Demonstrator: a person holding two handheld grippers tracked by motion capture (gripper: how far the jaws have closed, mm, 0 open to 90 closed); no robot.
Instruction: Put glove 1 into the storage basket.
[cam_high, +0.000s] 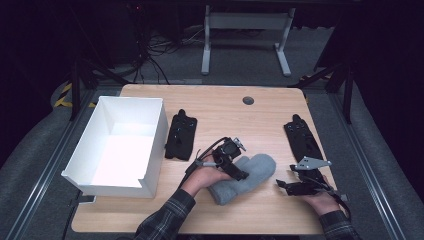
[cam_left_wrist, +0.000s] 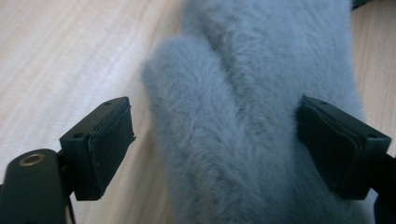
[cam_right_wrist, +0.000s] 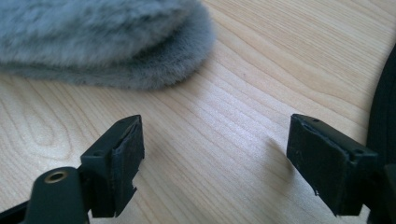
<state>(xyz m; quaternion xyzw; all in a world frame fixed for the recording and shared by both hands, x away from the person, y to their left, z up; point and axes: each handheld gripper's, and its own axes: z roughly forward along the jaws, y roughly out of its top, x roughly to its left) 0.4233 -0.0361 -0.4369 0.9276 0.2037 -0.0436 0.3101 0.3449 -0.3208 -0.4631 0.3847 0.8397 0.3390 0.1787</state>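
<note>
1. Lying at the lower middle of the high view, the grey fluffy mitten (cam_high: 243, 177) rests flat on the counter (cam_high: 220, 107), its long axis running from lower left to upper right, rounded tip toward the upper right.
2. The left tongs (cam_high: 239, 174) sit right over the mitten's middle. In the left gripper view the mitten (cam_left_wrist: 252, 116) runs up between the jaws, which stand apart: the right-hand pad touches the fur or nearly so, the left-hand pad stands clear with bare wood showing in the gap, so I judge nothing is clamped yet.
3. The right tongs (cam_high: 283, 184) lie low at the lower right, just beside the mitten's edge but apart from it. In the right gripper view the jaws are wide apart over bare wood, with the mitten's edge (cam_right_wrist: 107, 42) in the upper left of the frame.
4. The left hand (cam_high: 200, 179) is therefore the nearer one; closing across the mitten's width looks like the fitting next move.
5. Counted: one mitten; two tongs; one white open box (cam_high: 120, 145), empty, at the left; two black flat holders, one (cam_high: 181, 135) beside the box and one (cam_high: 302, 137) at the right.
</note>
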